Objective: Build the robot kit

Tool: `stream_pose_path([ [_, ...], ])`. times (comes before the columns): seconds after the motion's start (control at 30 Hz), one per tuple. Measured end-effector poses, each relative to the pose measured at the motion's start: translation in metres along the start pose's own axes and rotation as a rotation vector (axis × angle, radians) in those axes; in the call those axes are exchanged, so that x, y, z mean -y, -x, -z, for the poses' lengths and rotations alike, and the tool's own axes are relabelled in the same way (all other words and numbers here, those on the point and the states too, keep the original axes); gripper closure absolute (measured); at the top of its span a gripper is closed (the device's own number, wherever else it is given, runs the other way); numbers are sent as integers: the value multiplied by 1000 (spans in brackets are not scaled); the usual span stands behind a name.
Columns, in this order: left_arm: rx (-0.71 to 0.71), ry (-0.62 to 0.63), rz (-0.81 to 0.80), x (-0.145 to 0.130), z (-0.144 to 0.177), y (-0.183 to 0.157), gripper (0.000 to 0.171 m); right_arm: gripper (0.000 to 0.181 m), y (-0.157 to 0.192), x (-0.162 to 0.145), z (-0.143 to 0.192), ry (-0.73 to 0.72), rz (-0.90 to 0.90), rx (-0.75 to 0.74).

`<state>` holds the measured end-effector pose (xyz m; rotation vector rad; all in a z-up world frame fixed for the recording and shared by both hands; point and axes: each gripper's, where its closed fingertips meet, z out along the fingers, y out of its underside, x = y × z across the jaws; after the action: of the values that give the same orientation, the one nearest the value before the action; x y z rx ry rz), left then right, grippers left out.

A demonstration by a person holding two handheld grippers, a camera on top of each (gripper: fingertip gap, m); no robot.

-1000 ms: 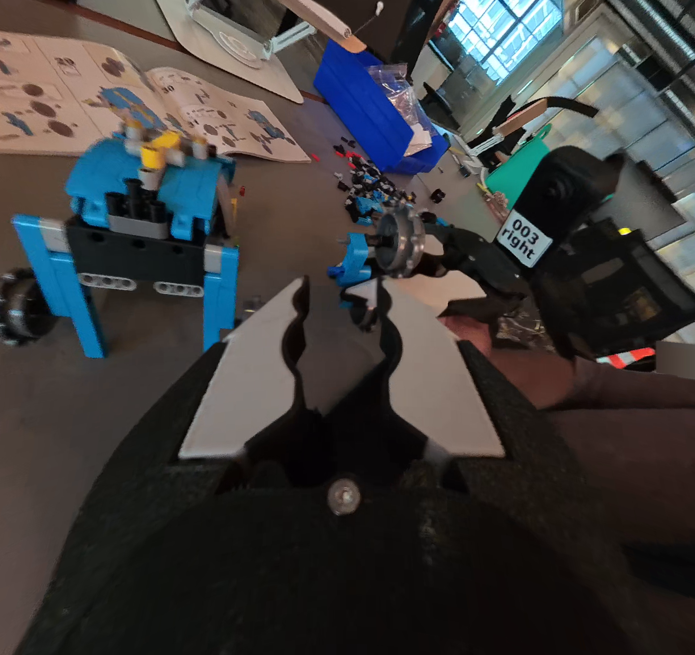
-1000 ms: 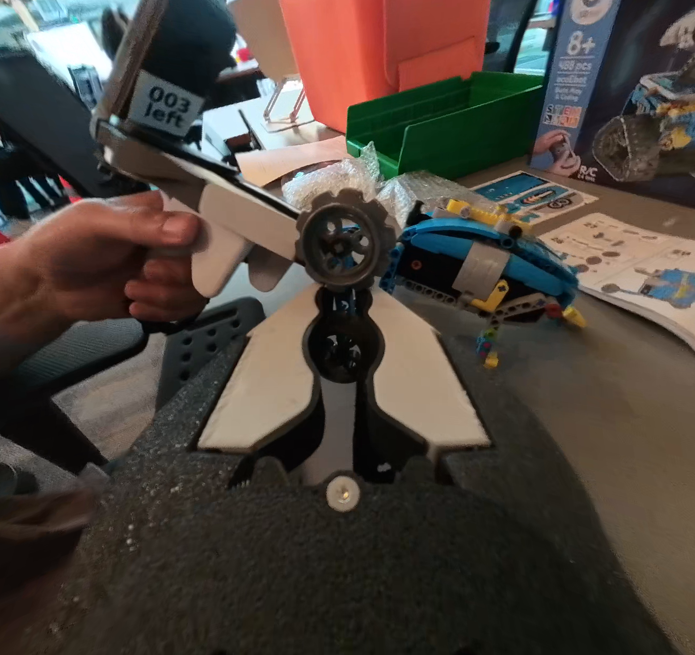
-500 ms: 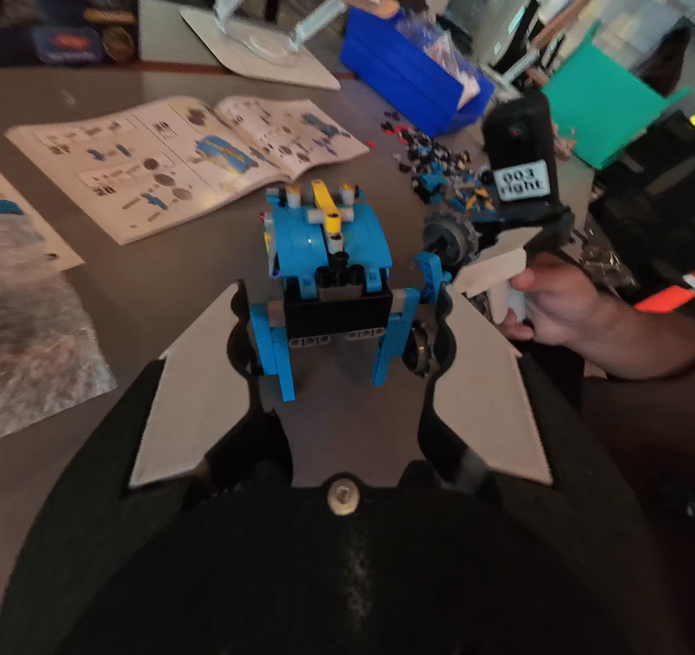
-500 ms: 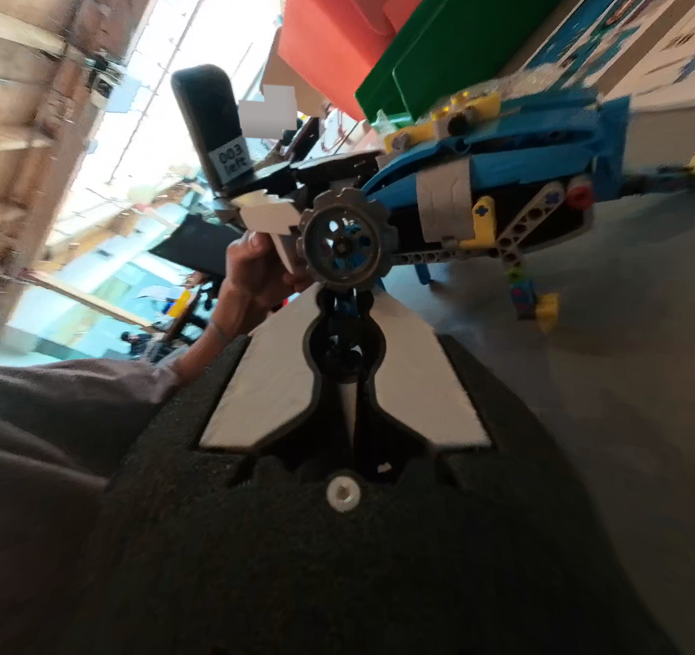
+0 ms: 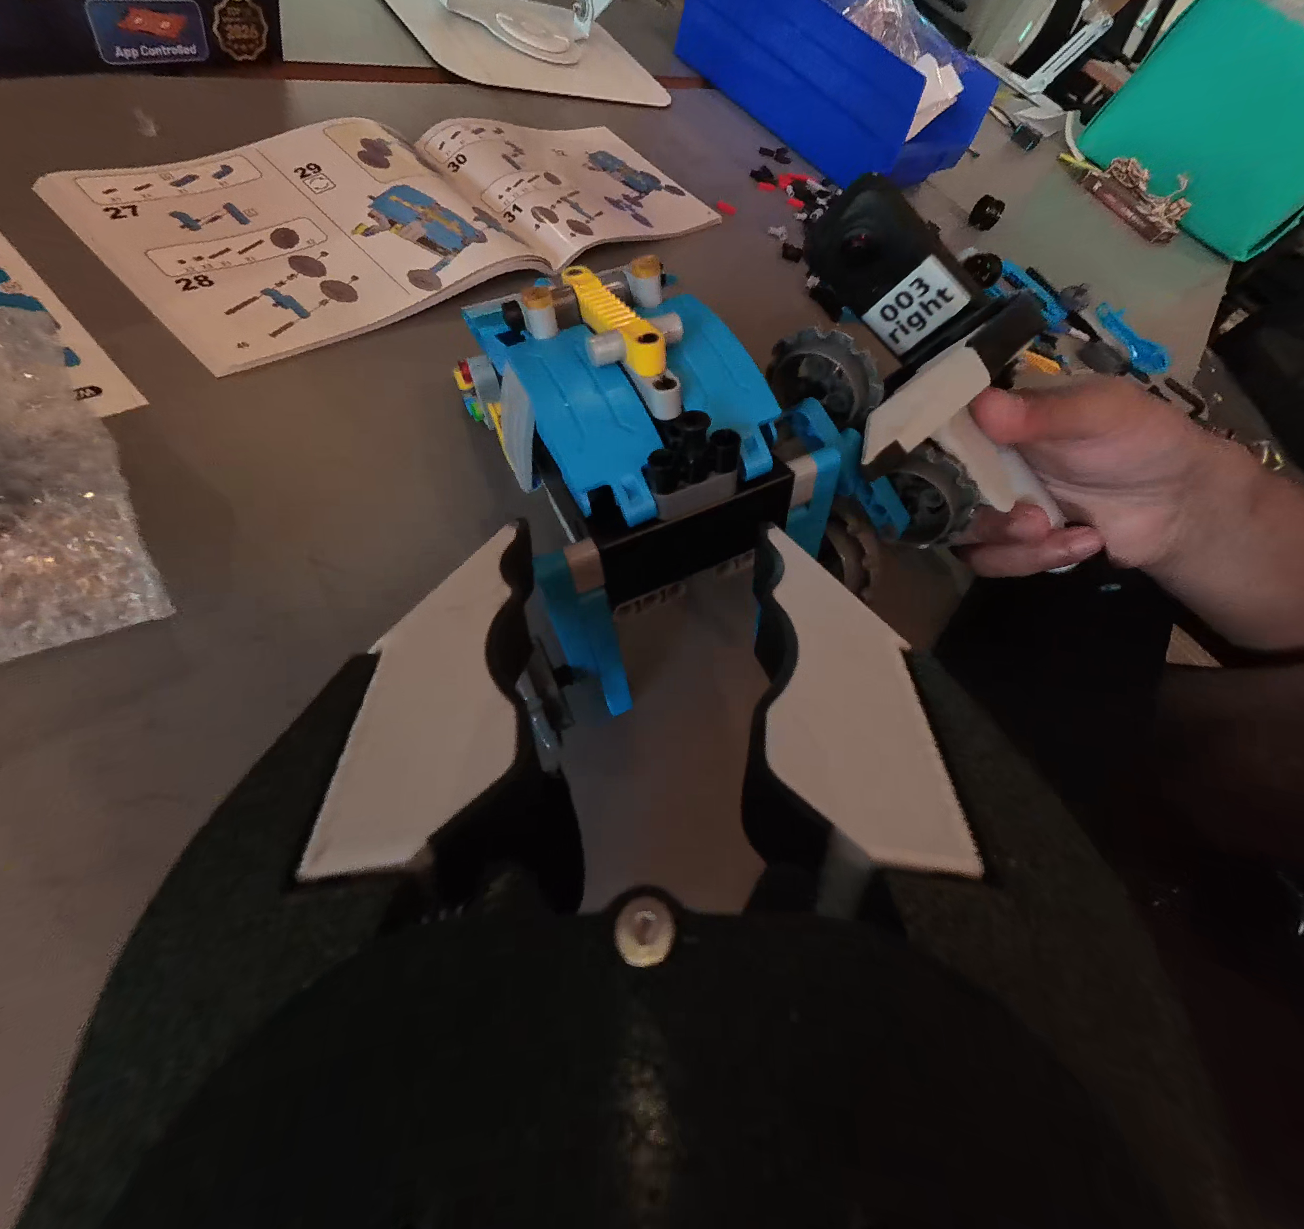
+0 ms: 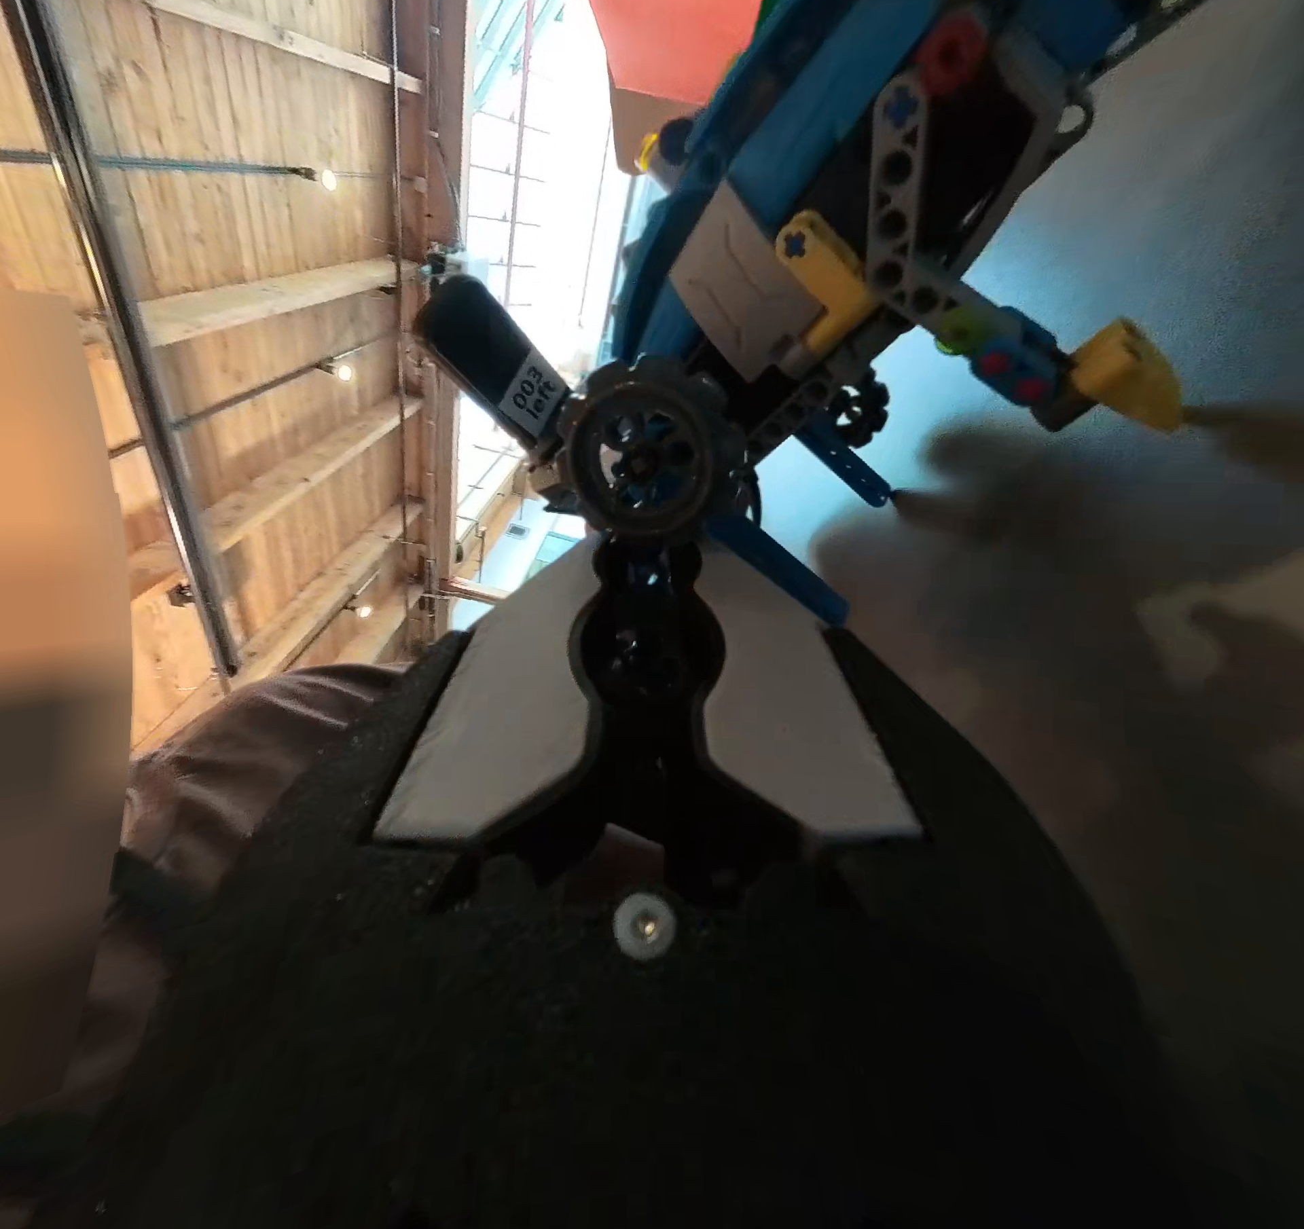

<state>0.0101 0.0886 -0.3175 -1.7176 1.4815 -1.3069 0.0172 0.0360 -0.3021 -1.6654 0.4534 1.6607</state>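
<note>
A blue, black and yellow brick vehicle model (image 5: 621, 412) stands on the grey table (image 5: 282, 560). My left gripper (image 5: 642, 553) is open, its two fingers flanking the model's black rear block; I cannot tell whether they touch it. My right gripper (image 6: 646, 560) is shut on a dark axle piece that carries a grey toothed wheel (image 6: 646, 454). It holds the wheel against the model's side (image 6: 811, 264). In the left wrist view the right gripper (image 5: 917, 363) and this wheel (image 5: 825, 377) sit at the model's right side, held by a hand (image 5: 1101, 482).
An open instruction booklet (image 5: 367, 221) lies behind the model. A blue bin (image 5: 811, 66), a teal bin (image 5: 1199, 137) and several loose small pieces (image 5: 797, 207) are at the back right. A bubble-wrap bag (image 5: 56, 511) lies at the left. A white stand base (image 5: 515, 45) is at the back.
My left gripper has turned to the model, moved up to its rear, and its jaws have narrowed around it. My right gripper has rolled and brought the wheel to the model's side.
</note>
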Motion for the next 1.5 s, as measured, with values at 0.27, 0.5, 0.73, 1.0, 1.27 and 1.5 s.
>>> stream_pose_path([
  [0.27,48,-19,32,-1,-7,-9,112,171,3,5,12,-35,98,26],
  [0.5,50,-38,31,-1,-10,-11,79,172,11,6,23,-52,209,29],
  [0.73,29,-160,26,11,2,-13,73,172,13,16,33,-134,231,24],
  [1.0,263,-412,161,32,47,36,86,171,-2,60,98,-215,634,-438],
  [1.27,447,-398,178,25,67,122,97,171,-29,103,157,-250,680,-677],
  [1.5,303,-341,122,41,37,127,104,170,-53,90,138,-164,554,-593],
])
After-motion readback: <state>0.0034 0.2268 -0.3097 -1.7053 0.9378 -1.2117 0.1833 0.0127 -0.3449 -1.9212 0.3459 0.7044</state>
